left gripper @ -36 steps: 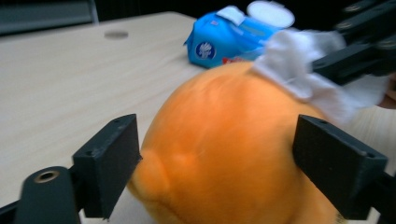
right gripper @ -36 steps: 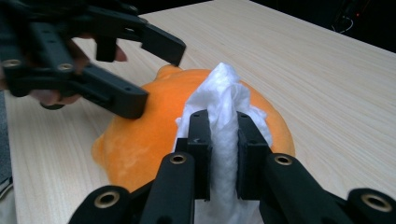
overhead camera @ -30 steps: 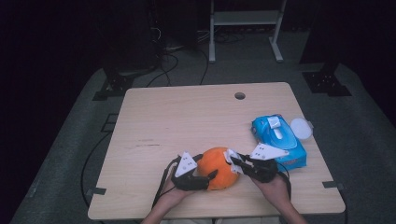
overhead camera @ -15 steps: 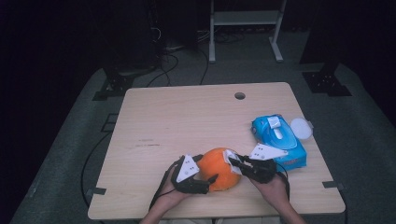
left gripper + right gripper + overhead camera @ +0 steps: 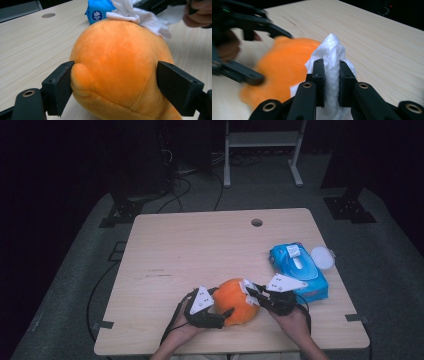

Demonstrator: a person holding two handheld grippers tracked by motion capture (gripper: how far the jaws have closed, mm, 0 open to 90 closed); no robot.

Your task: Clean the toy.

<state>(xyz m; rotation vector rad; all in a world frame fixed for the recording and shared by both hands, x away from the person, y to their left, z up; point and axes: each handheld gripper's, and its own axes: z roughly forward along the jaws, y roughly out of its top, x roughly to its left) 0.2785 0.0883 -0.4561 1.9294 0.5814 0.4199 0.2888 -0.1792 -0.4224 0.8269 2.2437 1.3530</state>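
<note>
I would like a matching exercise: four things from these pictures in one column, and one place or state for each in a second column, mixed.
Things:
1. plush toy
2. tissue
3. wipes pack
4. white lid

Places or states:
A. pinched in the right gripper
B. beside the pack, at the table's right edge
C. between the left gripper's wide jaws
D. blue, lying right of the toy

Pairs: 1-C, 2-A, 3-D, 4-B
</note>
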